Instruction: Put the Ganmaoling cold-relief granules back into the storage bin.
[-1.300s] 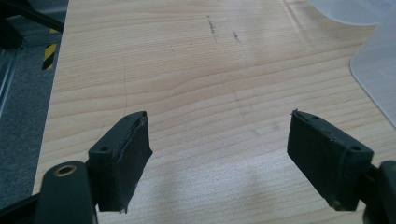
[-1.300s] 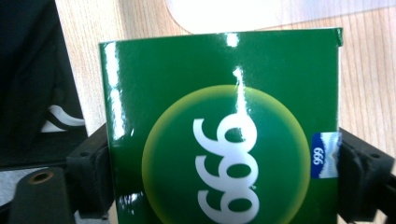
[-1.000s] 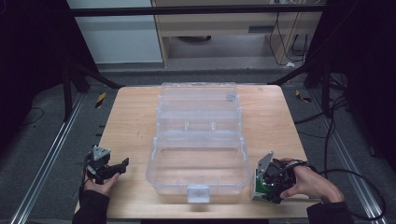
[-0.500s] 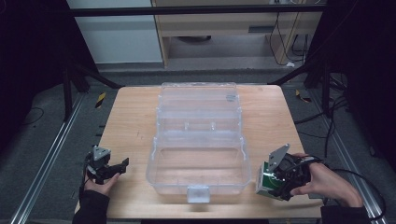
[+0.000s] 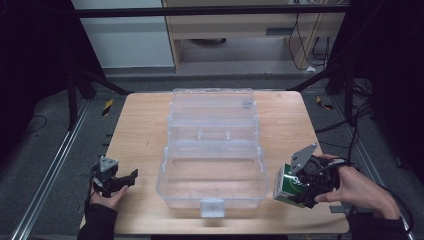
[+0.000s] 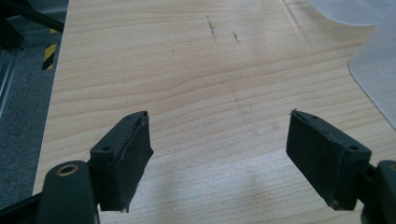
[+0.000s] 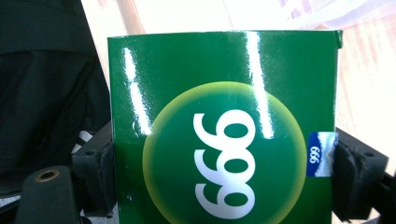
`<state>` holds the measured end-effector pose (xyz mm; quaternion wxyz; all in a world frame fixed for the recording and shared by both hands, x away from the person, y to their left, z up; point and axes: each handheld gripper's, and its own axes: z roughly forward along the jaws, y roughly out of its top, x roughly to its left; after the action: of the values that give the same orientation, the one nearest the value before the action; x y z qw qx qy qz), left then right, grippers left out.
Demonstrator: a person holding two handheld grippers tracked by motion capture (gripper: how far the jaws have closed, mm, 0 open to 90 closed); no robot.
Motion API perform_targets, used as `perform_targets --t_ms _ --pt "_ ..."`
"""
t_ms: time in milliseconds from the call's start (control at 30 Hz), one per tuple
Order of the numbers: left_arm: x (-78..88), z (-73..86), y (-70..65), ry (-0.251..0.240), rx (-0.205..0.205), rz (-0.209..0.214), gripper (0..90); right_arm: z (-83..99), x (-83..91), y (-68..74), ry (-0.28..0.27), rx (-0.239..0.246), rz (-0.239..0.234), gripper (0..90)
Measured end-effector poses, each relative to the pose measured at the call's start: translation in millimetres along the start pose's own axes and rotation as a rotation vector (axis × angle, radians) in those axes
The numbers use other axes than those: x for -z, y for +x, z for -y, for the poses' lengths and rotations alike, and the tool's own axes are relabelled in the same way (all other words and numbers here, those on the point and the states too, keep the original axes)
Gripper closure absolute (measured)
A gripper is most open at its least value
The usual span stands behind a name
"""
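My right tongs [image 5: 292, 187] are clamped on a green box [image 7: 224, 130], one pad on each side of it, holding it up off the table [image 5: 140, 130] just beside the right wall of the clear plastic case [image 5: 212, 165]. My left tongs [image 6: 219, 158] stand wide apart with nothing between them, low over bare wood near the case's left side. The case lies open, lid flat behind the tray, and the tray looks unfilled. So the pick-up is done, I judge; carrying the box over the rim and setting it inside is left.
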<state>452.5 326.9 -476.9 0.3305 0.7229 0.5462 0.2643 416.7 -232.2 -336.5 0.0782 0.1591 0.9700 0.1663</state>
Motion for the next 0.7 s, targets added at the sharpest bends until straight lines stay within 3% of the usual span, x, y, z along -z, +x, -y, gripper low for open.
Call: perform_targets --t_ms 333,700 --pt "0.0 -0.1 0.0 -0.001 0.001 0.001 21.4 -23.9 20.7 -0.7 -0.035 0.036 0.032 15.9" --pt "-0.1 -0.1 0.1 -0.001 0.003 0.002 21.4 -49.0 28.7 -2.5 -0.058 0.066 0.035 15.9"
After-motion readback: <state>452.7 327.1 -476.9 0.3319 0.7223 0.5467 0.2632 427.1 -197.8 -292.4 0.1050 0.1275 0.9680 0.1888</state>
